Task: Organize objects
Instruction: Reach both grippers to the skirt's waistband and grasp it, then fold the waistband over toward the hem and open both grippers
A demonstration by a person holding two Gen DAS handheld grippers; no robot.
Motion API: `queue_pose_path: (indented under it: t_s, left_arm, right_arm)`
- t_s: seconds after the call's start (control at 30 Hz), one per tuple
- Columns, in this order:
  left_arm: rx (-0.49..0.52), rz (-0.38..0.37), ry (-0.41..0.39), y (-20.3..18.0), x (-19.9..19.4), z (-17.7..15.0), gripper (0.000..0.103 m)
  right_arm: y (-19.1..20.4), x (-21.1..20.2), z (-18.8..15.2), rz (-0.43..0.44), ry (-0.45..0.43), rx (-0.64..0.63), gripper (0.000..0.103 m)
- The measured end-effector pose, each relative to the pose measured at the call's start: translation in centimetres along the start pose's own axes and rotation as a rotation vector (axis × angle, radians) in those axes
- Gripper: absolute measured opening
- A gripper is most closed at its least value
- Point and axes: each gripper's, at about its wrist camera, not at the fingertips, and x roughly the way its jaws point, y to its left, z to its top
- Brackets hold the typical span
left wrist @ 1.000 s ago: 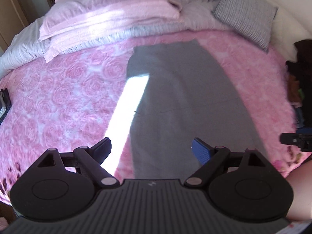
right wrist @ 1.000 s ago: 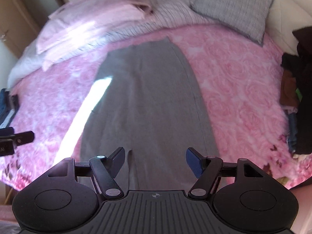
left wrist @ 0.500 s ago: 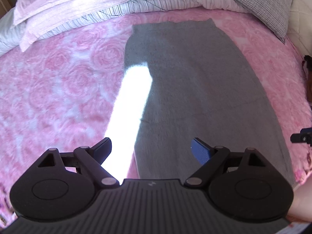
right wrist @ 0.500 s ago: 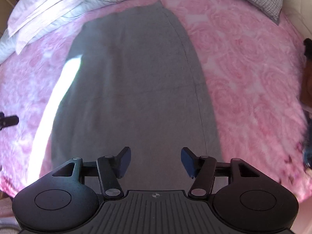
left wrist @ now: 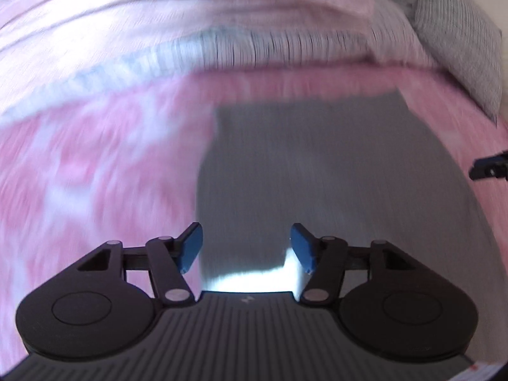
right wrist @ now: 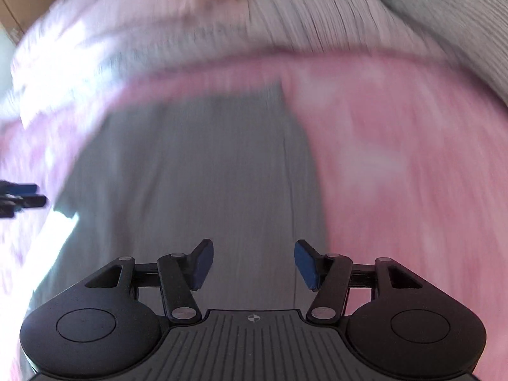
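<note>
While both views smear with motion blur, edges stay readable.
Left gripper (left wrist: 247, 247): jaws apart, just been closing, nothing clamped; grey fabric lies below the gap.
Right gripper (right wrist: 250, 265): jaws apart, nothing between them, above the same fabric.
Grey garment (left wrist: 333, 184): one, flat on the pink rose bedspread (left wrist: 95, 174); near end cut off by gripper bodies.
Pillows: perhaps two pink, blurred; one grey checked cushion (left wrist: 460, 47) at right.

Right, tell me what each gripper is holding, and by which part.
Nothing is held. The left gripper and right gripper are both open above the grey garment on the pink bedspread, with no cloth pinched.
</note>
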Motion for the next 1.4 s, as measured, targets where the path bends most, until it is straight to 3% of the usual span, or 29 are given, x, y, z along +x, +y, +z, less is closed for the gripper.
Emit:
queue_pose_path:
  t_s: [0.13, 0.33, 0.47, 0.5, 0.53, 0.63, 0.67, 0.83, 1.0, 1.1, 1.17, 1.23, 1.33, 1.4]
  left_arm:
    - [-0.021, -0.042, -0.025, 1.9, 4.3, 4.6, 0.056]
    - [-0.089, -0.098, 0.008, 4.3, 9.1, 7.8, 0.056]
    - [-0.085, -0.114, 0.036, 4.7, 11.1, 8.4, 0.042]
    - [-0.084, -0.123, 0.026, 4.7, 11.3, 8.4, 0.040]
    - [-0.082, -0.140, 0.017, 4.6, 11.4, 8.4, 0.036]
    - [-0.072, -0.136, -0.012, 4.4, 11.3, 8.1, 0.021]
    - [-0.062, -0.120, -0.029, 4.4, 11.0, 8.0, 0.006]
    - [-0.041, -0.158, -0.138, 4.7, 6.8, 7.4, 0.005]
    - [-0.036, -0.203, -0.275, 3.3, -1.6, 3.6, 0.005]
    - [-0.049, -0.226, -0.319, 2.0, -7.7, -0.8, 0.005]
    - [-0.037, -0.231, -0.309, 0.5, -11.0, -4.5, 0.005]
    - [-0.051, -0.235, -0.220, -1.1, -12.9, -8.7, 0.010]
    - [-0.182, -0.177, -0.052, -2.3, -13.1, -14.8, 0.015]
    - [-0.306, -0.188, 0.031, -2.4, -12.8, -17.6, 0.019]
  right_arm:
    - [-2.0, 2.8, 5.7, 0.019, -0.090, -0.051, 0.054]
    - [-3.9, 7.4, 10.4, 0.054, -0.108, -0.012, 0.054]
    - [-4.6, 10.5, 11.5, 0.067, -0.092, 0.014, 0.053]
    - [-4.7, 11.2, 11.6, 0.062, -0.083, 0.021, 0.047]
    - [-4.6, 11.8, 11.8, 0.062, -0.074, 0.027, 0.030]
    - [-4.3, 12.3, 11.7, 0.050, -0.095, 0.012, 0.010]
    - [-4.1, 12.1, 11.7, 0.046, -0.101, -0.004, 0.010]
    - [-2.6, 8.6, 11.0, 0.045, -0.205, -0.102, 0.009]
    - [0.8, 1.3, 7.3, 0.049, -0.386, -0.188, 0.008]
    - [2.8, -4.7, 2.6, 0.036, -0.468, -0.241, 0.008]
    - [4.2, -8.2, -1.1, 0.024, -0.476, -0.277, 0.009]
    - [5.5, -10.4, -5.1, -0.014, -0.421, -0.309, 0.010]
    - [6.4, -10.0, -10.4, -0.065, -0.139, -0.188, 0.020]
    - [6.2, -9.2, -13.5, -0.069, 0.012, -0.072, 0.025]
